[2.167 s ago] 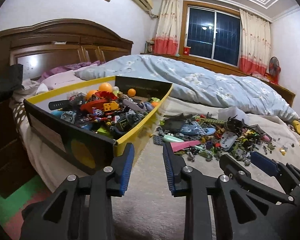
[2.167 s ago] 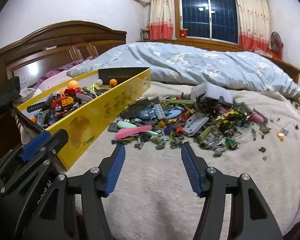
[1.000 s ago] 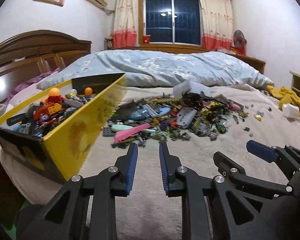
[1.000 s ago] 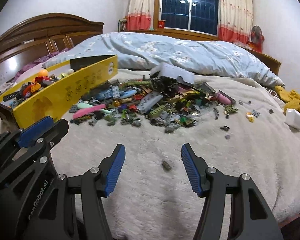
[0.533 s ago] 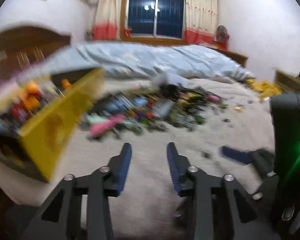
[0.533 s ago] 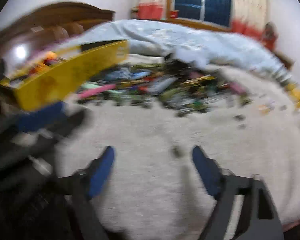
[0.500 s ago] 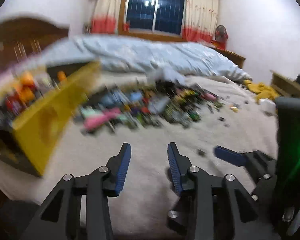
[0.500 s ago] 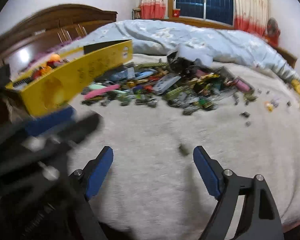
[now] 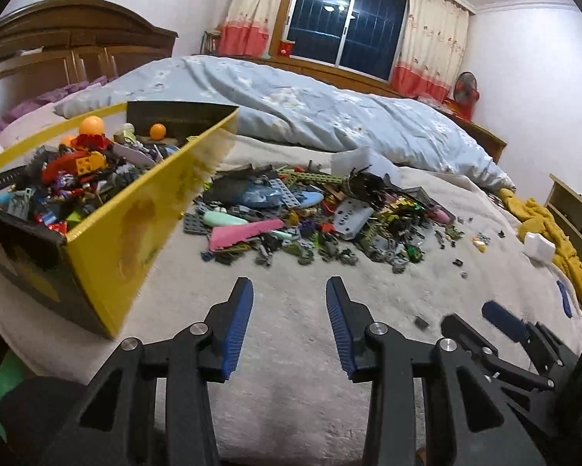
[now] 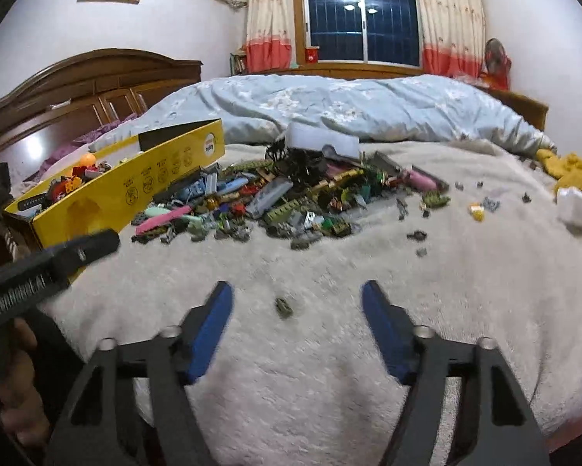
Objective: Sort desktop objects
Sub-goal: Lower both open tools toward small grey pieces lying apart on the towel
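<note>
A pile of small toy bricks and parts (image 9: 314,217) lies on the cream blanket (image 9: 291,349); it also shows in the right wrist view (image 10: 291,198). A yellow box (image 9: 135,229) full of toys stands to its left, also seen in the right wrist view (image 10: 127,194). My left gripper (image 9: 289,322) is open and empty, above bare blanket short of the pile. My right gripper (image 10: 296,326) is open wide and empty, with one small dark green piece (image 10: 284,307) lying between its fingers. That piece shows in the left wrist view (image 9: 421,322) beside the right gripper's blue pad.
A light blue duvet (image 10: 349,108) is bunched behind the pile. A wooden headboard (image 10: 77,89) stands at the left. A small white block (image 10: 578,204) and a yellow cloth (image 10: 574,173) lie at the right, with several stray pieces (image 10: 477,209) scattered nearby.
Both grippers swung right, away from the box, and now face the pile. The left gripper's jaws opened wider. The small dark green piece now lies between the right gripper's fingers.
</note>
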